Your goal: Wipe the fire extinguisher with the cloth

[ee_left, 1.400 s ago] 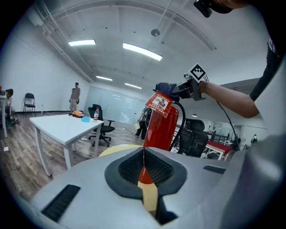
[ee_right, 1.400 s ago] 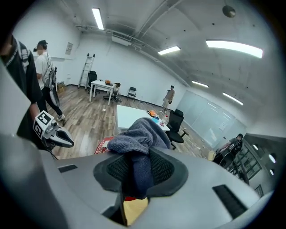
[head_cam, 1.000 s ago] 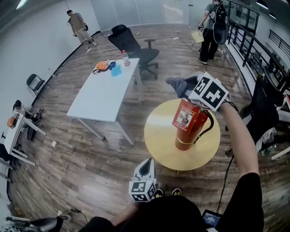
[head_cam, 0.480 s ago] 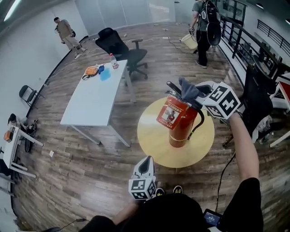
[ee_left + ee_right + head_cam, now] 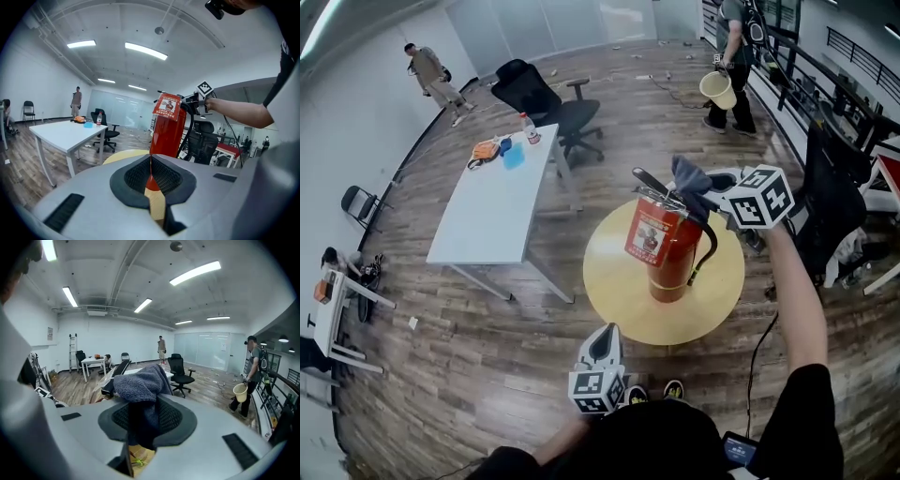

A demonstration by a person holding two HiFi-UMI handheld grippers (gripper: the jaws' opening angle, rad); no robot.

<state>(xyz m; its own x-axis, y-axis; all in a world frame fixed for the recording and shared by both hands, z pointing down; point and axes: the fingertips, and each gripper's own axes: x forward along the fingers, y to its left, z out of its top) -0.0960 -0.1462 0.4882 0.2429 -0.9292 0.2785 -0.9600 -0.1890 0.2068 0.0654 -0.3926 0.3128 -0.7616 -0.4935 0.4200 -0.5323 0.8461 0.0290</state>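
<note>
Wood-plank flooring is running under a round, smooth yellow tabletop [image 5: 623, 309], where a glossy red cylindrical fire extinguisher [image 5: 667, 253] is standing upright, a black hose curving down its right side. At its top, by the black lever handle, the right tool [image 5: 146, 423] is pinching a nubby blue-grey cloth [image 5: 140, 383], the fabric bunching in soft folds above the ribbed black pads. The left tool [image 5: 151, 173] is hanging low at the near side, well apart from the extinguisher, its pads pressing together on nothing. A white rectangular table [image 5: 492, 206] is sitting farther left.
</note>
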